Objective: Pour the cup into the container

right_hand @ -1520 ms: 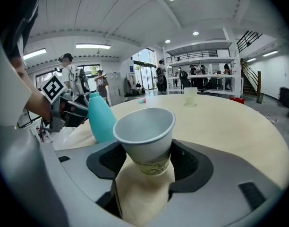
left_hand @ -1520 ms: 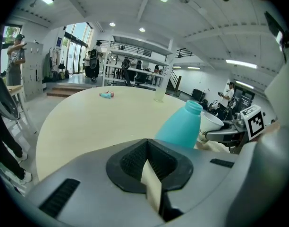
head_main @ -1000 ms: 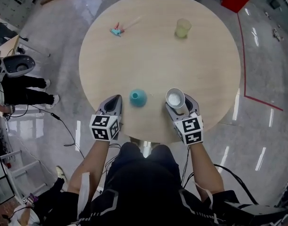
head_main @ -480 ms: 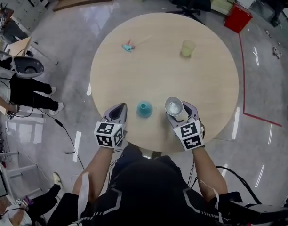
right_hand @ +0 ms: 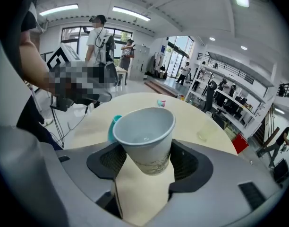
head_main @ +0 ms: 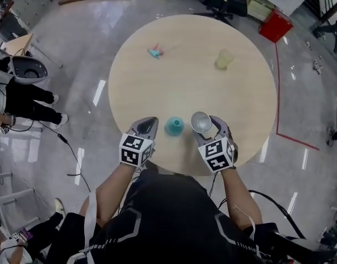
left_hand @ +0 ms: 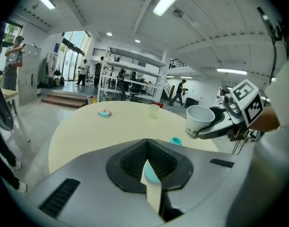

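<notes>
My right gripper [head_main: 204, 124] is shut on a white paper cup [head_main: 201, 122], held a little above the table's near edge and leaning slightly toward the left. In the right gripper view the cup [right_hand: 145, 141] sits between the jaws with its mouth open to the camera. A teal narrow-necked container [head_main: 174, 126] stands on the round table [head_main: 190, 87] just left of the cup, close to it but apart. My left gripper [head_main: 148, 124] hovers left of the container, jaws together and holding nothing. The left gripper view shows the container [left_hand: 175, 141] and the cup [left_hand: 198, 120].
A pale yellow cup [head_main: 223, 59] stands at the table's far right. A small teal and pink object [head_main: 155, 52] lies at the far left. A red box [head_main: 273, 25] sits on the floor beyond the table. People stand at the left [head_main: 17, 92].
My right gripper has carried the cup leftward, closer to the teal container, and rolled it slightly. The left gripper has barely shifted.
</notes>
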`<state>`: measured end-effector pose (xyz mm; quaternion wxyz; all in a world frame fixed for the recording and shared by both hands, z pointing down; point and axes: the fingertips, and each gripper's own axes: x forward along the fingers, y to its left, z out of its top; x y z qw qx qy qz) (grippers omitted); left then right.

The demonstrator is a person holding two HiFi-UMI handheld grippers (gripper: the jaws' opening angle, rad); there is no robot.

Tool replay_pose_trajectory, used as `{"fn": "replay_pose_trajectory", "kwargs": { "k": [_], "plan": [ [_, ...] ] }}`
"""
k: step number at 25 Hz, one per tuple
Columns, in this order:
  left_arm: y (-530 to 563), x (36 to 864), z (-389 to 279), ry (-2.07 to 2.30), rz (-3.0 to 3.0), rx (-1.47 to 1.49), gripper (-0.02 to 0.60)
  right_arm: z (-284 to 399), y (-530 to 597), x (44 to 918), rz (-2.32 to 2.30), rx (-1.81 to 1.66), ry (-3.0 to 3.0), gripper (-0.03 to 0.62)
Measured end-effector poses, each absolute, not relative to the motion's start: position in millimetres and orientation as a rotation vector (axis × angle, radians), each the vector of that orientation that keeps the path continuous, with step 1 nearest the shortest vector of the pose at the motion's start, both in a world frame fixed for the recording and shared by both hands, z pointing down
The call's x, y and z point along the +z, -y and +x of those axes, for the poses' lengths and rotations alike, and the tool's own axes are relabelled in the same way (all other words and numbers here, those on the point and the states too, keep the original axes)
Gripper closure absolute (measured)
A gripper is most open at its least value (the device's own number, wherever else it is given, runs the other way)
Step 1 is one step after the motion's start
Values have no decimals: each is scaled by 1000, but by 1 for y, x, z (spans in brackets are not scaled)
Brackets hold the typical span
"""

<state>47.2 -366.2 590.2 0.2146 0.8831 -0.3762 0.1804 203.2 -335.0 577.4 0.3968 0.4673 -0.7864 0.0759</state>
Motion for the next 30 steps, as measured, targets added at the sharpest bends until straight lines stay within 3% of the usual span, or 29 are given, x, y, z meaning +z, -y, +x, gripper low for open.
{"fn": "replay_pose_trajectory", "kwargs": {
  "k": [30],
  "plan": [
    [360, 601, 67, 880, 2512, 527, 591, 173, 340, 600, 945, -16, 1686, 298]
  ]
}}
